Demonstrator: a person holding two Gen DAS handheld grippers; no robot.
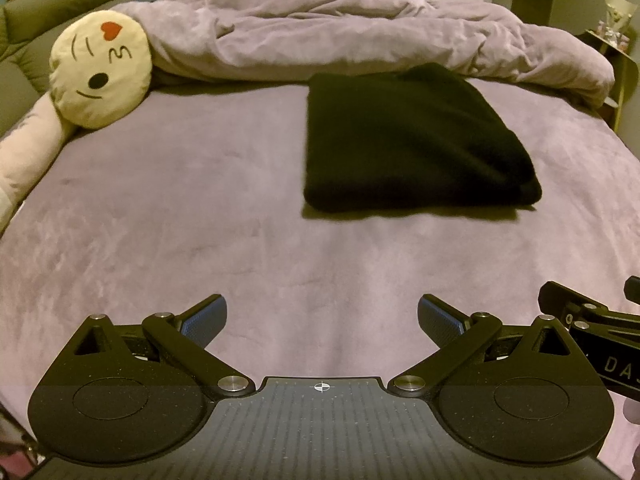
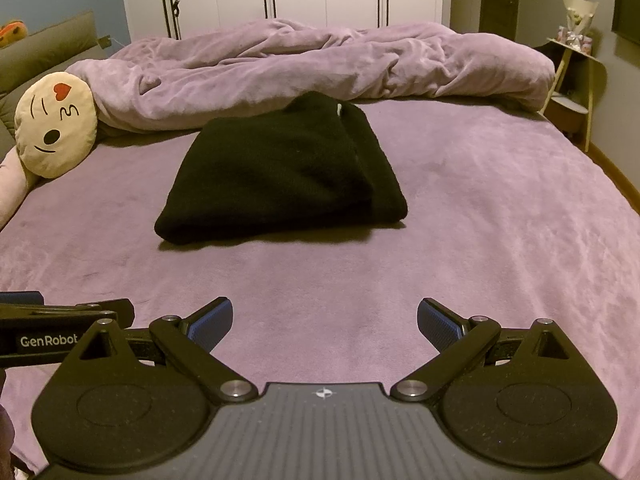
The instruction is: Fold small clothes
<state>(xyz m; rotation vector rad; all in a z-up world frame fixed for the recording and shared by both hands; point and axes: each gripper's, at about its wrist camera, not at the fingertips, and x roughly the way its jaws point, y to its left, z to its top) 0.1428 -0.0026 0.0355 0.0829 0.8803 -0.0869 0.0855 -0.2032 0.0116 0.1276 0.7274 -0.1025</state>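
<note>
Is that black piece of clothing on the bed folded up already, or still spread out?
Folded. The black garment lies as a compact, thick rectangle on the bed, with layered edges along its right side.

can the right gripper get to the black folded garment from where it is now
Probably yes. The right gripper is open and holds nothing, and only bare purple bed sheet lies between it and the black folded garment ahead.

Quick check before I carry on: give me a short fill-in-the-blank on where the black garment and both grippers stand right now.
1. The black garment lies ____ on the purple bed sheet.
2. The left gripper has its jaws ____.
3. The right gripper holds ____.
4. The round face pillow lies to the garment's ____.

Missing words: folded; open; nothing; left
</note>
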